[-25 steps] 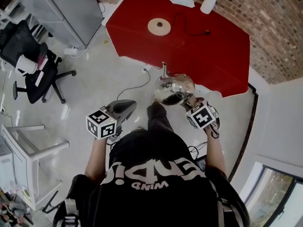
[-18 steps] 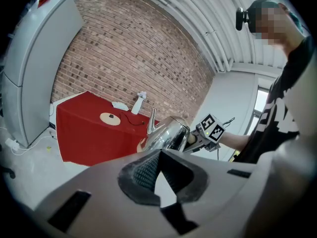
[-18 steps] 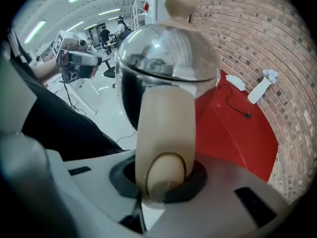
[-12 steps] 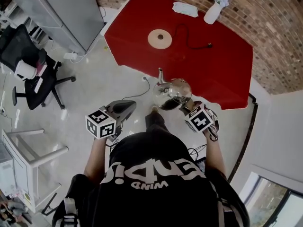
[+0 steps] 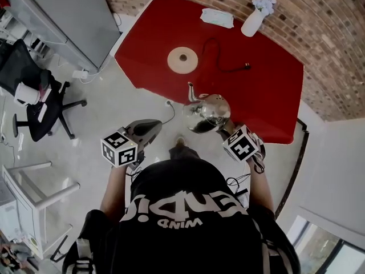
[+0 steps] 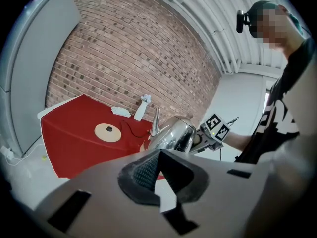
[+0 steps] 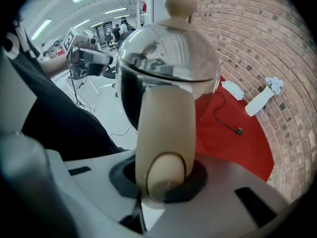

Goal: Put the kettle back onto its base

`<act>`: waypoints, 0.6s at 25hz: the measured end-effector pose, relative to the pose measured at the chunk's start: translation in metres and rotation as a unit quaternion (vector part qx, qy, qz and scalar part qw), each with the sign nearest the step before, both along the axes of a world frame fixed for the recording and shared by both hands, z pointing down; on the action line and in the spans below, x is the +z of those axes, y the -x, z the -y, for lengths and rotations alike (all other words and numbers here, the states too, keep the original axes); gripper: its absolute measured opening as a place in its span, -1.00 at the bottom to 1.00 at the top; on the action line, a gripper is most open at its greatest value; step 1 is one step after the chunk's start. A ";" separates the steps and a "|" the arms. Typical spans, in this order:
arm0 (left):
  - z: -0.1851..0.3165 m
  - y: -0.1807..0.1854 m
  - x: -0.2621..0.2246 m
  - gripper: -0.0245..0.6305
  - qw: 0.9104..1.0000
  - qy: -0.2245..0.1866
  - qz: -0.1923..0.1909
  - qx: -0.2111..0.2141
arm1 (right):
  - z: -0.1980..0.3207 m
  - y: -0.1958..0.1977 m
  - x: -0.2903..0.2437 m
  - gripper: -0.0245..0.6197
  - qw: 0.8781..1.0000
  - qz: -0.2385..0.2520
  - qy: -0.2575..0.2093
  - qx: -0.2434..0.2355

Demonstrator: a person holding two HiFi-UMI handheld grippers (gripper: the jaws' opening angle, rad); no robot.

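- One kettle [image 5: 208, 112] is hanging in the air by the near edge of the red table [image 5: 268, 79], well apart from its round base [image 5: 182, 60].
- My right gripper [image 5: 227, 130] is doing the holding: its fingers [image 7: 198, 178] are pinching the cream handle [image 7: 166, 128].
- My left gripper [image 5: 149, 130] is holding nothing, and its fingers [image 6: 143, 170] are pressed together.
- I am thinking the best way is to bring the kettle level over the base, line it up with the middle knob, then go straight down.
- I am watching the table edge, so the kettle's bottom is going over it, not into it.
- The black cord [image 5: 219, 53] is lying just beside the base, and the white bottle [image 5: 252, 21] is standing far back. The rest of the red top around the base is looking open.
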State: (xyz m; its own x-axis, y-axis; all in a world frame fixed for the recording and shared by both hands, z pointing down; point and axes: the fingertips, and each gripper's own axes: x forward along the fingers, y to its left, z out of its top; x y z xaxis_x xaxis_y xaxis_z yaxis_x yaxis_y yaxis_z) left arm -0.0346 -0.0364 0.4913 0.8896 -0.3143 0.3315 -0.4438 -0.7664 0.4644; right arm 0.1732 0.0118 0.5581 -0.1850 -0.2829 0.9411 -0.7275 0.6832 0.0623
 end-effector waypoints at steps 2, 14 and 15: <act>0.015 -0.012 -0.002 -0.90 1.000 -0.003 0.000 -0.006 | 0.012 -0.012 -0.002 -0.72 1.000 -0.003 -0.006 -0.006; 0.072 -0.032 -0.004 -0.90 1.000 -0.001 0.011 -0.029 | 0.065 -0.034 -0.012 -0.72 0.999 -0.005 -0.018 -0.036; 0.075 -0.030 -0.004 -0.90 1.000 -0.001 0.011 -0.029 | 0.069 -0.032 -0.013 -0.72 0.999 -0.001 -0.018 -0.034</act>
